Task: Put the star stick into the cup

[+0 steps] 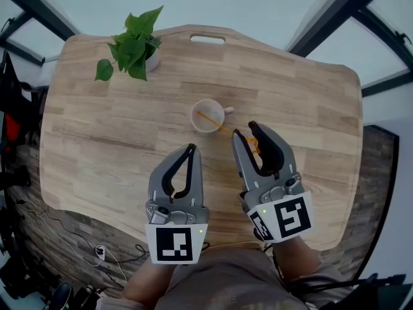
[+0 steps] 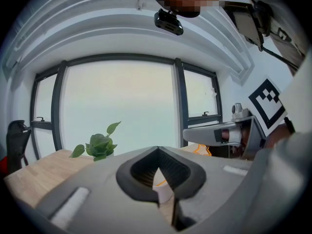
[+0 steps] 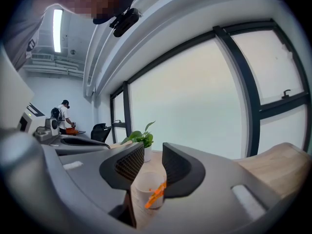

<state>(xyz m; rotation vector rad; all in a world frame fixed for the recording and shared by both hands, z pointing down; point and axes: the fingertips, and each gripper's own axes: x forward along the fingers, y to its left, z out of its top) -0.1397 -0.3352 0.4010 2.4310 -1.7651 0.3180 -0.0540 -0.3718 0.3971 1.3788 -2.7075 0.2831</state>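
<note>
Seemingly release step: star stick leans in cup at mid-tabletop, thin orange shaft across rim, flat star end outside, between spread jaws of right gripper, unclamped. Left gripper idle toward near edge, jaws together, empty. Next: back right gripper off without snagging star; light stick likely tips easily. Cup white, smooth, handled; tabletop pale woodgrain.

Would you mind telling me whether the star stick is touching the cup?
Touching. The head view shows the star stick leaning across the rim of the cup, with its thin end down inside.
</note>
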